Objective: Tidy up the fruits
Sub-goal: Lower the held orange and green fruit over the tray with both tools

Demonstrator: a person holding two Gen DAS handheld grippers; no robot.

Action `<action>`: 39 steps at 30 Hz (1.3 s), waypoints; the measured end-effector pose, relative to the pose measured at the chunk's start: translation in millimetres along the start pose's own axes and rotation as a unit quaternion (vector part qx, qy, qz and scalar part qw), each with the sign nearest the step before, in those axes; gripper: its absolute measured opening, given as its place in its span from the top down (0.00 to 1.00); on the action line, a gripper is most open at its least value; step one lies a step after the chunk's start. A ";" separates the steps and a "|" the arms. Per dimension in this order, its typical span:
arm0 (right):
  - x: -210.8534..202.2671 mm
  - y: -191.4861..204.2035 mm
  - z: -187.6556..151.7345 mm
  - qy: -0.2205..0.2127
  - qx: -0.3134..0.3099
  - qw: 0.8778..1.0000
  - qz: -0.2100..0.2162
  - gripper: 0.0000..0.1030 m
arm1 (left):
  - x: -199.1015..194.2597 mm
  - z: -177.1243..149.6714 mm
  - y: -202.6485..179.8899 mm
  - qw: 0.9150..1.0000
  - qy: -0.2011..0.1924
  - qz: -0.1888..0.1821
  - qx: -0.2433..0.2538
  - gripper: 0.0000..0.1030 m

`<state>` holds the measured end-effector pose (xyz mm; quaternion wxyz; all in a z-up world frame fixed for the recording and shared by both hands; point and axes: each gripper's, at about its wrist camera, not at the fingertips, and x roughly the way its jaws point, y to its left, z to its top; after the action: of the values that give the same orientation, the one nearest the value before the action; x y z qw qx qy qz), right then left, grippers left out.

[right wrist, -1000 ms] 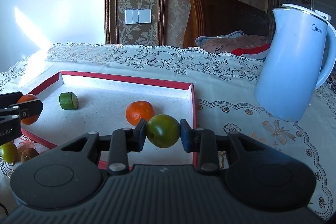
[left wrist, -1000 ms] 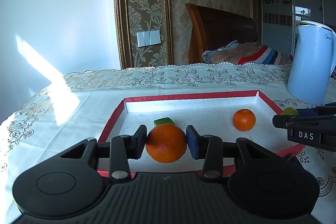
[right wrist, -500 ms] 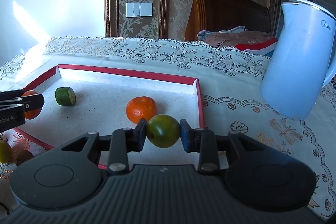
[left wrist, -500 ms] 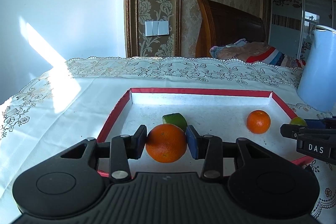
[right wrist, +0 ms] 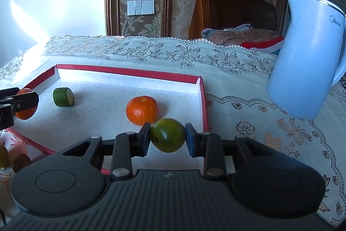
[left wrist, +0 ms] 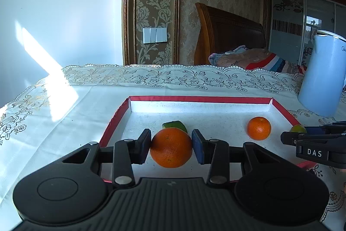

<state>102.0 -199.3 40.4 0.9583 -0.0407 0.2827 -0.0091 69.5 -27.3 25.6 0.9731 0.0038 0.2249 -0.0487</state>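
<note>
The kettle (right wrist: 307, 57) carries the brand "Midea" near its rim, and the right claw's side, seen from the left wrist view, reads "DAS". On the pillow (right wrist: 242, 37) behind the surface a few letters show, too small to read surely.

The left claw (left wrist: 170, 147) is clamped on a large orange (left wrist: 170, 147), both pads pressed to its sides, low over the near-left part of the red-rimmed tray (left wrist: 199, 99). Just beyond that claw lies a cut green fruit (left wrist: 175, 124); ahead and to its right sits a small tangerine (left wrist: 259, 128), apart from both.

The right claw (right wrist: 168, 138) is clamped on a green citrus (right wrist: 168, 138), just inside the tray's right rim (right wrist: 204, 105), with the tangerine (right wrist: 142, 110) just ahead and left of it. White tray floor lies open ahead of both claws to the far rim. The kettle stands right of the right claw on the lace-covered surface (right wrist: 237, 105), outside the tray.
</note>
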 end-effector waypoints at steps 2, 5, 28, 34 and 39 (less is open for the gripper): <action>6.3 2.1 1.0 0.009 -0.002 1.000 0.001 0.70 | 6.5 0.7 -1.3 1.000 0.010 0.010 0.005 0.61; 13.7 3.9 1.0 0.019 -0.002 1.000 0.002 0.70 | 15.3 -0.8 -4.6 0.999 0.023 0.028 0.017 0.61; 47.7 12.2 15.1 0.032 -0.002 0.999 -0.021 0.70 | 47.7 2.3 -19.4 0.996 0.050 0.049 0.049 0.61; 51.8 9.2 19.2 0.038 0.007 0.999 -0.017 0.70 | 53.2 5.1 -16.2 0.996 0.056 0.051 0.038 0.61; 51.8 10.6 18.7 0.039 0.004 0.999 -0.018 0.69 | 54.0 4.2 -16.6 0.996 0.056 0.051 0.038 0.61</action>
<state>155.6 -189.5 27.2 0.9465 -0.0419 0.3187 -0.0290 118.0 -49.0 5.9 0.9594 0.0555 0.2765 -0.0070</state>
